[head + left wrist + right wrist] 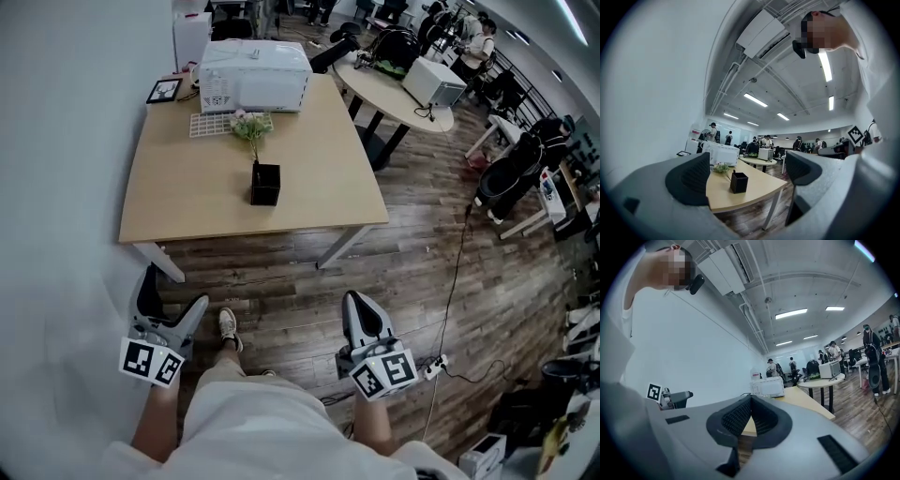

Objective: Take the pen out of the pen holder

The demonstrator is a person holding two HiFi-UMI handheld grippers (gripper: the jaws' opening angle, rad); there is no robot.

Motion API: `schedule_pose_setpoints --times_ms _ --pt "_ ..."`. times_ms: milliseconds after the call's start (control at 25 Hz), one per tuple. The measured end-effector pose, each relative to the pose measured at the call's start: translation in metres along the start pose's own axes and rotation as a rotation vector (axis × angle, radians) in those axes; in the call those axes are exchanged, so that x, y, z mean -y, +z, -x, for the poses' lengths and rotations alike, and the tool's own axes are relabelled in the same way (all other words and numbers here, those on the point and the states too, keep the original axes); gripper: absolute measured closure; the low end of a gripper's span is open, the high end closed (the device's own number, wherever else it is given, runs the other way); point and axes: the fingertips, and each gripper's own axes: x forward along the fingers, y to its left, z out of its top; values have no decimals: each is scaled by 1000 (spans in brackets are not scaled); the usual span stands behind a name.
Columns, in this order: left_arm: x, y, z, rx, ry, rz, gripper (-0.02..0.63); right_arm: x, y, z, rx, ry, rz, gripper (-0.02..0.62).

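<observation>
Standing on the wooden floor (281, 281), the person holds both grippers low, in front of the legs. The left gripper (172, 292) has its jaws wide apart, and nothing is between them. The right gripper (360, 307) has its jaws pressed together at the tips, with nothing in them. Both point toward the table (187, 202), which is well apart from them, across a strip of floor. Near the middle of the table stands the black pen holder (265, 185). It is upright. A thin pen (254, 167) pokes up out of it. In the left gripper view the pen holder shows far off, in the gap between the open jaws. Just behind it is a little bunch of flowers (251, 125). At the far edge of the table sits a big white machine (255, 75).
</observation>
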Motion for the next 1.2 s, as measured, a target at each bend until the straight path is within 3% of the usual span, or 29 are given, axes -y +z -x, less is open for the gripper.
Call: schedule_pose_setpoints --times_ms 280,440,640,920,1200 --pt "-74 21 -98 39 -32 -61 107 17 27 -111 4 -34 35 594" --pt "-117 24 -148 50 -71 -23 107 8 44 -180 -9 -36 71 594" --pt "-154 0 -199 2 -147 26 107 8 46 -232 -36 -81 79 594" --pt "-142 -23 -248 -42 -269 70 107 33 40 -245 -83 -183 64 595" --pt "-129 -37 -279 -85 -308 60 107 48 37 -272 -96 -138 59 595"
